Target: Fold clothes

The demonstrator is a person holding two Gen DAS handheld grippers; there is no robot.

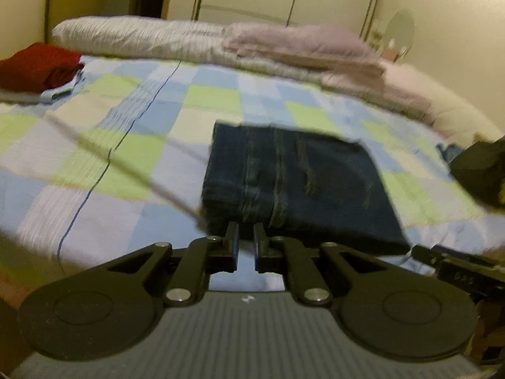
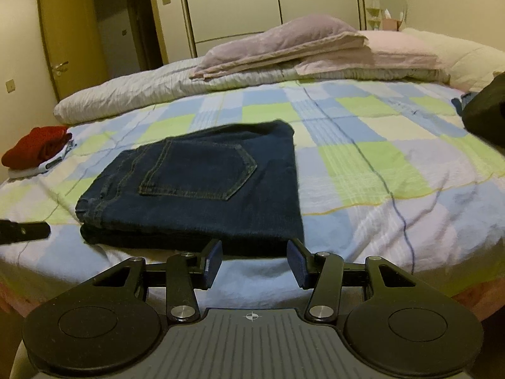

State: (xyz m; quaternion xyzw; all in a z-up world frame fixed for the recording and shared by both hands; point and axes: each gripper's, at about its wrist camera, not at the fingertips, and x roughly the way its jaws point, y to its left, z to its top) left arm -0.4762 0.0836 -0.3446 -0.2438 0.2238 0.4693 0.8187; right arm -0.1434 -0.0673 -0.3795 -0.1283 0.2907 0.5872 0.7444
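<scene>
The left gripper [image 1: 245,246] is showing a black linkage frame: two round discs at the outer corners, angled arms running inward, and silver screw heads shining at each pivot. Its fingers [image 1: 233,246] are wearing dark blue pads on their inner faces. A grey ribbed plate is sitting between the discs, carrying a small white mark at its front edge. The right gripper [image 2: 254,263] is built the same way, with black discs, silver screws and blue-padded fingers [image 2: 212,262]; its grey ribbed plate is bearing a white crosshair mark. Faint pale lettering is showing on the right gripper's black side in the left wrist view, too blurred to read.
</scene>
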